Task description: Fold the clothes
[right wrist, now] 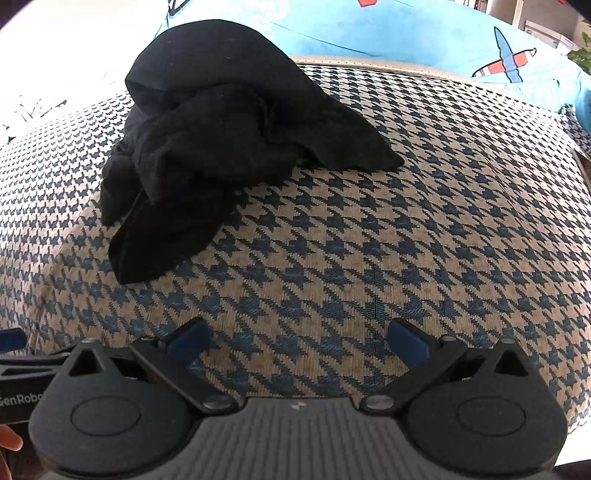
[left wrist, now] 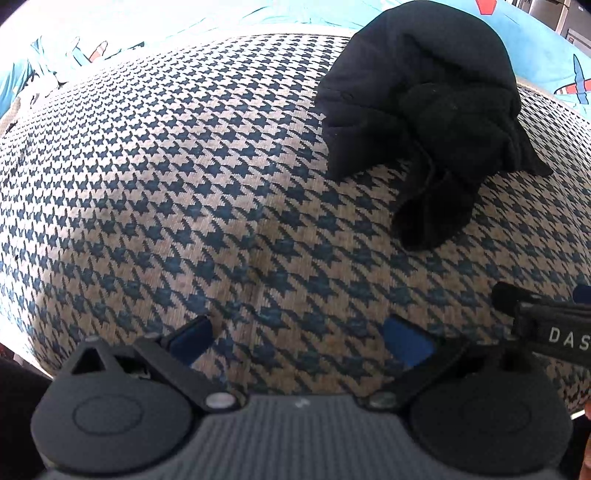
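Observation:
A black garment (left wrist: 421,110) lies crumpled in a heap on a houndstooth blue-and-beige cloth (left wrist: 184,184), at the upper right in the left wrist view. In the right wrist view the garment (right wrist: 221,133) lies at the upper left, with a loose end trailing toward me. My left gripper (left wrist: 299,339) is open and empty, low over the cloth, well short of the garment. My right gripper (right wrist: 299,341) is open and empty too, over bare cloth (right wrist: 369,240) to the right of the garment's trailing end. The right gripper's body (left wrist: 546,325) shows at the right edge of the left wrist view.
A light blue sheet with fish prints (right wrist: 406,33) lies behind the houndstooth cloth, also in the left wrist view (left wrist: 554,66). Shelving or furniture (right wrist: 543,29) shows at the far right. The left gripper's body (right wrist: 14,362) shows at the left edge.

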The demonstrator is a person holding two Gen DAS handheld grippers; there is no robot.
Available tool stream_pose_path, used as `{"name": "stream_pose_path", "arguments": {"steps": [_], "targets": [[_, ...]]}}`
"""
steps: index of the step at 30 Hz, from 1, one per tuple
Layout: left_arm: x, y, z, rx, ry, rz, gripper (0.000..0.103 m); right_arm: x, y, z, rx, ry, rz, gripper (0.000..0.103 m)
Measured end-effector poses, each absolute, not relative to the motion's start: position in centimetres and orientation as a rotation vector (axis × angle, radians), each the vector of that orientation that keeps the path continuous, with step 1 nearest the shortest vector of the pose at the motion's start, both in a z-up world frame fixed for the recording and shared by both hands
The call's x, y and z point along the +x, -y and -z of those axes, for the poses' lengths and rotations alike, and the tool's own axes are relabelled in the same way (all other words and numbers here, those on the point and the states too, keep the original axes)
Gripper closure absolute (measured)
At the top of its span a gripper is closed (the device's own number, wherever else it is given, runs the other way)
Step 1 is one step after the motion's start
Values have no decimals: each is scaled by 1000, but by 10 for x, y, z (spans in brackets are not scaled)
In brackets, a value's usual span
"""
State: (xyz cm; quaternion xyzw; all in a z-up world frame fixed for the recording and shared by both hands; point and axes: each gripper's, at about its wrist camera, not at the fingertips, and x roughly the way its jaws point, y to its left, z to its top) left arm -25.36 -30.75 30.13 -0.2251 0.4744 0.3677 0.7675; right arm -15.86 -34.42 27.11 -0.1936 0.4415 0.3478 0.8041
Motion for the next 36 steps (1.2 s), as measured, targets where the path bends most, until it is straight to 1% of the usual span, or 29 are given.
{"name": "stream_pose_path", "arguments": {"steps": [7,14,17,27,32,36], "targets": [[-250,301,-300,-513,-1059,-786,0,-157,343,-270,-400,-955,-724,0],[-253,298,-297,-530,-1042,-781,0,-158,341,-267,-396,-935,-708,0],[-243,288,-288,-526,-1040,-782,0,-160,341,-266,-390,-928,-702,0],[-237,294,-279,-462,-975,-811,0,-159,343,-268,-387,-891,-719,0],[-231,285,-288,-375,-945,-842,0,-147,346,-279,-323,-899,-780,0],[-241,277,-310,-358,-915,-805,0,-130,346,-292,-251,-907,-851,0]]}}
